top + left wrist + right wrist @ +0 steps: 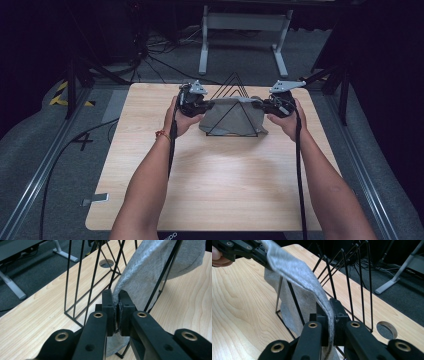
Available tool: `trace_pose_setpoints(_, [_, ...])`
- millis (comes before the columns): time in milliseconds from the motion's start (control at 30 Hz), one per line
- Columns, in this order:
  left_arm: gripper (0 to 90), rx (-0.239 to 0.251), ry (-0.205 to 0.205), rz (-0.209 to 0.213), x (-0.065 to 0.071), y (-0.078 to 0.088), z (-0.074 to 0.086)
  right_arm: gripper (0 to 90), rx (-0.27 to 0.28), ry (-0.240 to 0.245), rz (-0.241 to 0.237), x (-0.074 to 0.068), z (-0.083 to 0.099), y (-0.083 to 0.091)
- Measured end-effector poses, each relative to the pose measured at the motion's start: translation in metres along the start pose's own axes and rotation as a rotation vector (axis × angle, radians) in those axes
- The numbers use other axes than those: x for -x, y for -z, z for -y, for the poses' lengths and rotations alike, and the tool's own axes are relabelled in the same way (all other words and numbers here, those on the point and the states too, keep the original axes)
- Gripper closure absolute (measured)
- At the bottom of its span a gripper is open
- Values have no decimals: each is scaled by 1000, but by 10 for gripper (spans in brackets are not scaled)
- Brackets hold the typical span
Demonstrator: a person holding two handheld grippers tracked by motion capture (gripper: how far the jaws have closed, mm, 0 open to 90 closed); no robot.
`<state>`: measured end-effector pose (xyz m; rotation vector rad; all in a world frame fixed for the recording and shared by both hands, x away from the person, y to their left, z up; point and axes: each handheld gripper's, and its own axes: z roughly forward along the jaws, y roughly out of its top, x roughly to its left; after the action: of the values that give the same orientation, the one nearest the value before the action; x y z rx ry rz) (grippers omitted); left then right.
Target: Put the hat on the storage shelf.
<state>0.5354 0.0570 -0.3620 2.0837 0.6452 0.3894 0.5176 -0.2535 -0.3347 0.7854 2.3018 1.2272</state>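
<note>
A grey cloth (232,116) hangs over the front bar of a black wire rack (235,90) with triangular frames at the far middle of the wooden table (210,175). My left gripper (212,105) is shut on the cloth's left edge, its jaws pinching the fabric (150,270) beside the rack's wires (80,277). My right gripper (257,105) is shut on the cloth's right edge (299,272), with the rack (359,277) just beyond. The left gripper (260,255) also holds the far end in the right gripper view.
A round cable hole (387,330) lies in the table near the rack's far side. White desk legs (244,30) and cables stand on the floor behind the table. Metal rails (45,165) run along both sides.
</note>
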Motion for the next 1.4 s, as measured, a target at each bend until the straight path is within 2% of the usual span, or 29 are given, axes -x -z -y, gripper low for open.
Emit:
trace_pose_setpoints(67, [852,-4,5,-1,0,-2,3,873,-1,-11,9,0,3,-2])
trace_pose_setpoints(133, [827,-9,15,-21,-1,-2,6,863,0,-17,15,0,4,-3])
trace_pose_setpoints(167, [780,-8,26,-31,-2,-1,7,836,6,-24,21,0,5,-3])
trace_pose_setpoints(267, [752,17,42,-39,-6,6,12,809,9,-31,27,0,7,-1])
trace_pose_setpoints(300, [737,19,48,-46,-6,9,14,787,11,-33,43,0,7,0])
trace_pose_setpoints(500, [719,15,28,-81,-12,28,26,746,9,-31,69,-2,7,12])
trace_pose_setpoints(567, [721,28,33,-86,-13,36,30,744,13,-25,78,-3,7,16])
trace_pose_setpoints(767, [720,12,18,-109,-10,58,43,690,14,-36,110,-4,8,25])
trace_pose_setpoints(833, [724,-1,11,-127,-9,67,46,659,7,-27,131,-5,8,26])
trace_pose_setpoints(900, [718,5,7,-129,-7,76,50,653,3,-32,135,-6,9,27])
trace_pose_setpoints(1000, [716,5,-4,-142,-3,89,57,656,-2,-13,140,-10,9,31])
trace_pose_setpoints(1100, [719,-23,-33,-161,0,100,64,656,-19,28,153,-17,10,37])
trace_pose_setpoints(1233, [712,-28,-29,-169,5,115,77,650,-19,45,147,-24,13,46])
trace_pose_setpoints(1400, [704,-65,-44,-182,10,125,94,636,-32,55,145,-31,20,54])
